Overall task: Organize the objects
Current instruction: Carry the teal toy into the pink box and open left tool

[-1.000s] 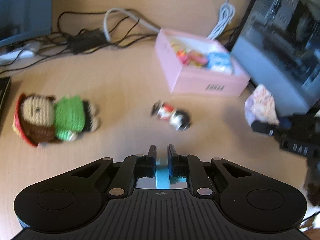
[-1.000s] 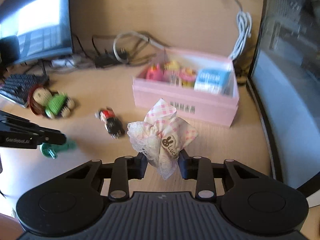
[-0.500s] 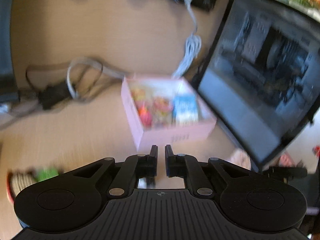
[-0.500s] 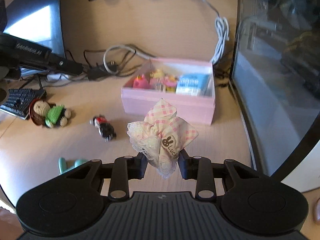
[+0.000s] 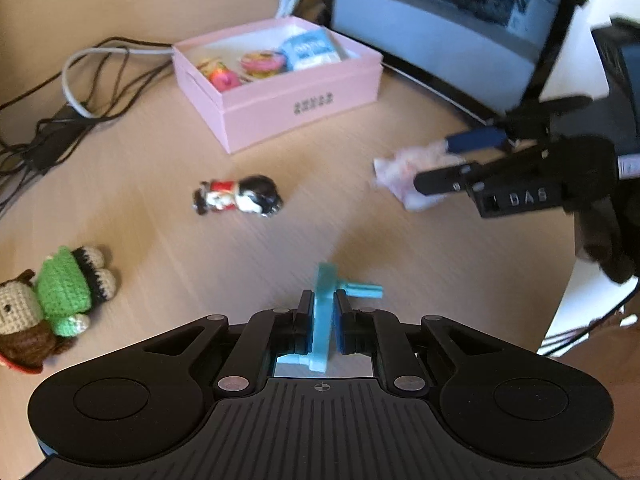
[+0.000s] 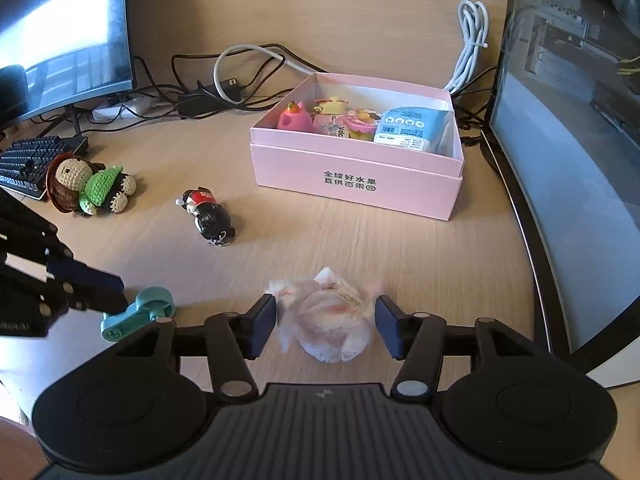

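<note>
My left gripper (image 5: 322,322) is shut on a teal plastic toy (image 5: 325,312), low over the desk; the toy also shows in the right wrist view (image 6: 138,312). My right gripper (image 6: 326,326) is open, its pads either side of a pink checked cloth pouch (image 6: 326,320) that lies on the desk; the pouch also shows in the left wrist view (image 5: 404,168). A pink box (image 6: 356,184) holding several small items stands further back, also in the left wrist view (image 5: 280,108). A small black and red figurine (image 6: 208,216) and a crocheted doll (image 6: 90,188) lie on the desk to the left.
A monitor (image 6: 568,168) stands along the right edge and another monitor (image 6: 60,40) at the back left. A keyboard (image 6: 36,156) lies at the left. Cables (image 6: 192,92) run behind the box.
My right gripper has lowered the pouch to the desk and opened, letting it go. My left gripper swung up and back down, still holding the teal toy.
</note>
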Available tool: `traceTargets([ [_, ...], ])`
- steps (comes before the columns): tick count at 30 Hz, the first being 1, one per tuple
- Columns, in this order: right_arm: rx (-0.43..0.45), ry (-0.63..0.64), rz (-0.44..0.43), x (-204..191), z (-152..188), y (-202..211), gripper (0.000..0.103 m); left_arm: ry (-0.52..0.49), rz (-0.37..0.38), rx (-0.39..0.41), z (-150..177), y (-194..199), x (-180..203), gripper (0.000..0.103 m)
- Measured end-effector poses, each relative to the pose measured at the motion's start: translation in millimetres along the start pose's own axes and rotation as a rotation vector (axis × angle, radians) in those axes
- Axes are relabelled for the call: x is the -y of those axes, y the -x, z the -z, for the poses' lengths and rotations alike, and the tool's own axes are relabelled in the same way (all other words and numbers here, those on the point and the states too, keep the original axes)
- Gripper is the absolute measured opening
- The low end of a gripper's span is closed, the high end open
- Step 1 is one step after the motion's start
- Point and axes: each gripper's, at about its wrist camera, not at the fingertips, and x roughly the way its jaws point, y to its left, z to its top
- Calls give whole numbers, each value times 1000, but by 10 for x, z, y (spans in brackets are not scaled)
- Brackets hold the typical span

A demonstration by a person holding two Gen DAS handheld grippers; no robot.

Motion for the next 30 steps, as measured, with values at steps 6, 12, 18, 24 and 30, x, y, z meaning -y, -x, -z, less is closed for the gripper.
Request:
traceTargets([
  [6,-17,10,13,19,17,-19,63,-12,-46,-39,54,-139,36,17],
  [12,-19,35,24,-19,35,-35,71,53,-62,-26,93,-193,-10,16],
  [18,-29,-9,27,-26,17,-187,75,193,-52,19,134,-189,-100,14],
  [24,-42,-90,33,75,5,-213,32,205,-48,43,105,-118,-94,14],
  [30,61,-66,39,120,-139,214,32,241,6,150,-385,161,-227,14],
])
